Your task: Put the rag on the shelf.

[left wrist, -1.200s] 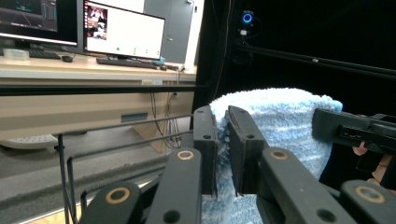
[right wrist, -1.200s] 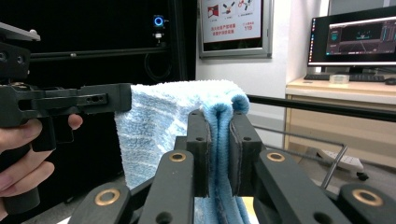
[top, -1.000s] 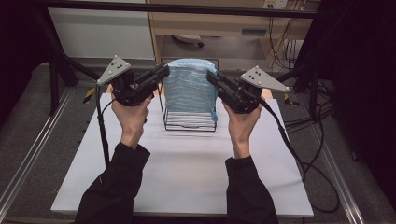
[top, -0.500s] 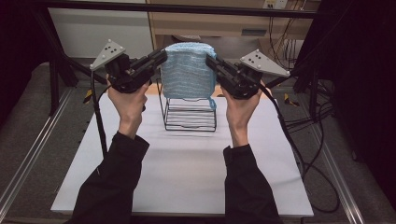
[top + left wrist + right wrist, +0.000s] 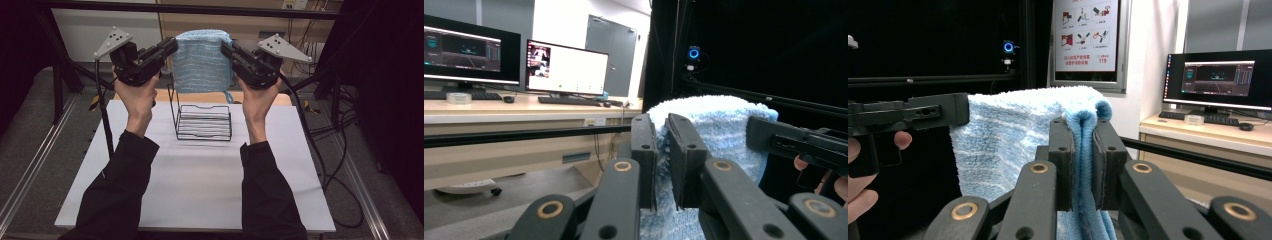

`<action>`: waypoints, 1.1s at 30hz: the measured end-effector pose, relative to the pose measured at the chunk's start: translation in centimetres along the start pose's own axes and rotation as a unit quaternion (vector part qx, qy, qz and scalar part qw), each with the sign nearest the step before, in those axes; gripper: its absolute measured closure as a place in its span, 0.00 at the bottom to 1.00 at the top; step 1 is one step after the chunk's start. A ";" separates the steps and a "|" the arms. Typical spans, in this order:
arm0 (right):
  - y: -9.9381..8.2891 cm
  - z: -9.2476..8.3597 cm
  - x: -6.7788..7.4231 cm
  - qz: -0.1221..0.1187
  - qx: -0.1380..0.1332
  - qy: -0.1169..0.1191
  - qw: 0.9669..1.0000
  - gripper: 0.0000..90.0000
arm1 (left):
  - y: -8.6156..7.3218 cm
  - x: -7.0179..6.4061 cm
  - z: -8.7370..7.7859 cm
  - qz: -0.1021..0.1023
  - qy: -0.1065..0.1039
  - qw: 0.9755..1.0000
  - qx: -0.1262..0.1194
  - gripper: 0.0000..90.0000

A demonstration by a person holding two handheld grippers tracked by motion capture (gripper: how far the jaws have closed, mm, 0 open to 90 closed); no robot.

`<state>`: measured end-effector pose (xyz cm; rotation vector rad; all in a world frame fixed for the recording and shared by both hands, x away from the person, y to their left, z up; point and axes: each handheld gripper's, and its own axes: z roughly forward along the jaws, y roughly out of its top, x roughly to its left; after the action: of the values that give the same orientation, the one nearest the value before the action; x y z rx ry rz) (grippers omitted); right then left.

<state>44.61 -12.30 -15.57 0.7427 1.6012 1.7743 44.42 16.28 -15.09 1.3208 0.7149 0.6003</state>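
While you hold it up: towel (image 5: 201,61) hangs above rack (image 5: 204,122).
Tongs: left gripper (image 5: 169,48), right gripper (image 5: 227,49) each pinch an upper edge.
Handling: soft, light; likely sags, so grip folded edges.

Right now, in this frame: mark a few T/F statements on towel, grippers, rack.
1. Both grippers are shut on the blue towel. True: the left gripper and right gripper each pinch an upper edge.
2. The towel lies flat on the table. False: it hangs in the air between the grippers.
3. A black wire rack stands on the table below the towel. True.
4. The towel is draped over the rack. False: it is held above it, and the rack's base is bare.
5. The right gripper is open. False: its jaws clamp a fold of towel.
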 end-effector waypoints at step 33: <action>-2.1 5.1 -3.8 -0.005 0.042 -0.025 0.999 0.91 | -2.0 3.8 4.8 0.011 0.035 0.998 0.041 0.91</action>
<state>51.05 -11.80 -17.11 0.8107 1.6516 1.6759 50.50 15.72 -17.04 1.3914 0.7900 0.6433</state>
